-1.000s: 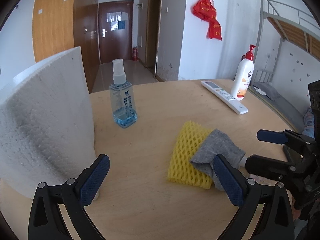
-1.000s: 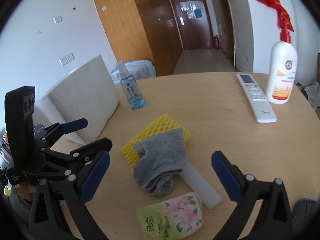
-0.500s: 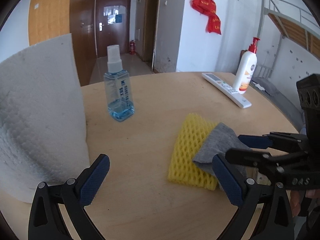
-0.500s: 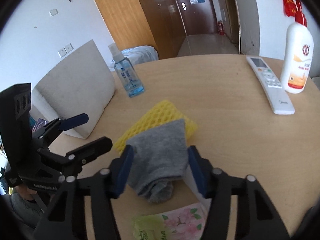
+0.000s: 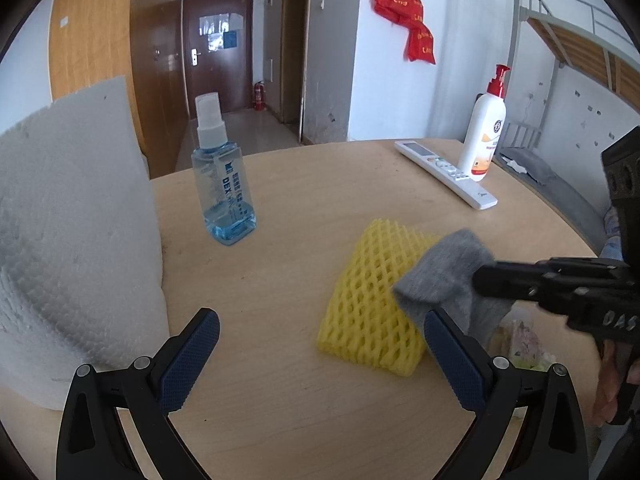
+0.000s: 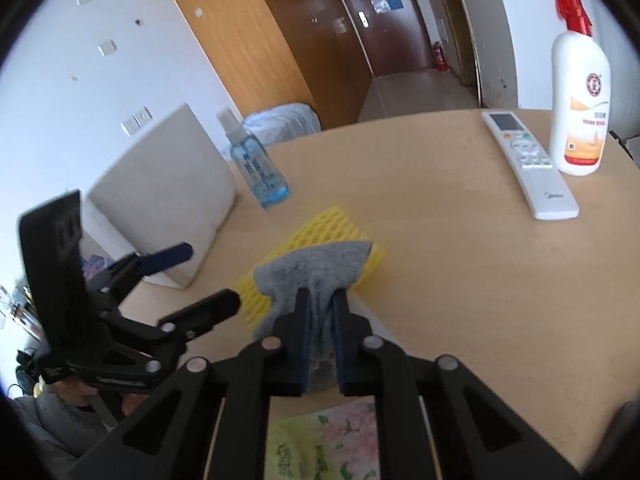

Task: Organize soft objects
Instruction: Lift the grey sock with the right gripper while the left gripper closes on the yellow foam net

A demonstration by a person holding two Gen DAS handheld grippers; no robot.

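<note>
My right gripper [image 6: 320, 312] has just been closing and is now pinched on the grey sock [image 6: 316, 268], cloth bunched between the pads. A second ago those jaws stood wide around it. So the grasp looks done; I'd judge the lift is next. Left gripper [image 5: 316, 352] sits wide with nothing in it, low over the table [image 5: 304, 184]. Largest first: white foam board [image 5: 76, 216] at 9 o'clock in the left view, then the yellow foam net [image 5: 368, 300] at centre, with the sock draped on its 3 o'clock edge and partly off it. Spray bottle [image 5: 224, 196] at 11 o'clock, remote [image 5: 444, 172] and lotion bottle [image 5: 484, 128] at 1 o'clock, untouched. Hard to read: sock's lower end is hidden behind my own fingers; the flowered tissue pack [image 6: 320, 440] at 6 o'clock is cut off and partly covered.
</note>
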